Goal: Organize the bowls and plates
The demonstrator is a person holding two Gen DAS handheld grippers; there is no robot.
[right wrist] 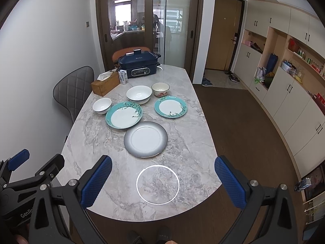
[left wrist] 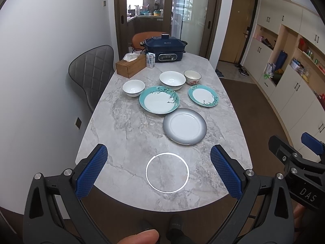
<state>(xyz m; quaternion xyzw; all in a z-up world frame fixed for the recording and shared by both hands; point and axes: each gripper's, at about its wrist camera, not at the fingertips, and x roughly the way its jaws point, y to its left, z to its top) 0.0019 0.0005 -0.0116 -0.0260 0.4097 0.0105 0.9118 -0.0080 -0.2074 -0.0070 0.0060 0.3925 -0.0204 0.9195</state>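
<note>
Left gripper (left wrist: pixel 159 168): I hold it above the near end of the table, its blue-padded fingers (left wrist: pixel 92 170) spread wide, with nothing between them.
Right gripper (right wrist: pixel 163 181): I hold it beside the left one, also over the near end, jaws wide apart and holding nothing.
Table (left wrist: pixel 126 126): grey marble top, long, with a rounded near edge; a ring of light reflects on its near part.
Grey plate (left wrist: pixel 184 126): nearest dish, white centre with a dark shaded rim, lying flat near the middle of the table.
Large teal plate (left wrist: pixel 159 99): just beyond the grey plate and to its left, nearly touching it.
Small teal plate (left wrist: pixel 203 96): to the right of the large teal one, set apart from it.
Small white bowl (left wrist: pixel 133 88): upright, just left of the large teal plate.
Large white bowl (left wrist: pixel 172 80): upright, right behind the large teal plate.
Flowered bowl (left wrist: pixel 192 77): upright, close beside the large white bowl on its right.
Far end: a wooden tissue box (left wrist: pixel 131 67), a small carton (left wrist: pixel 150 60) and a dark blue electric cooker (left wrist: pixel 164 49).
Left side: a grey quilted chair (left wrist: pixel 91 71).
</note>
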